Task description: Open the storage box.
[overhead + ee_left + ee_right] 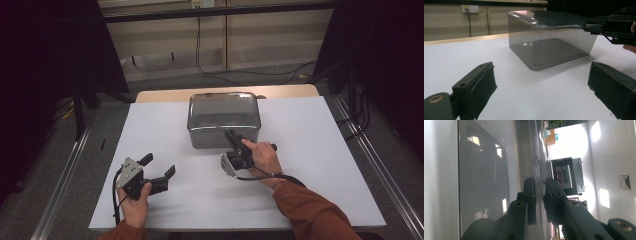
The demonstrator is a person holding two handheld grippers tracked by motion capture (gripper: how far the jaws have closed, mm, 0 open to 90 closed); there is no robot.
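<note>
The right gripper (233, 136) has its two black jaws pressed in on the near rim of the metal tray (223, 120), one jaw inside the wall and one outside; in the right gripper view the pads (548, 195) sit tight on either side of the thin shiny edge, with the tray's wall running away between them; the grip lands on the front wall, a little right of its middle. From the left gripper view the same jaws come in from the right and clamp the tray's top edge at its near corner (584, 25). The right hand (262, 156) wraps the gripper's body just behind the tray, and an orange sleeve (312, 210) runs back to the bottom edge of the high view; a black cable (260, 176) loops under the wrist.

The left gripper (160, 167) has its jaws spread wide with nothing between them; it sits over bare table, well apart from the tray and to its front left; its pads (484, 85) frame the tray from a low angle. The left hand (134, 200) holds it near the table's front edge.

The tray is a deep, rounded-corner steel box standing flat on the white table (165, 125), towards the far side and near the middle; its inside looks dark, and what lies in it cannot be made out. Between the left gripper and the tray lies open white table top. Beyond the table are a pale wall with a wall socket (471, 8), trailing wires (215, 70) on the floor, and metal rails (65, 175) along both sides.
</note>
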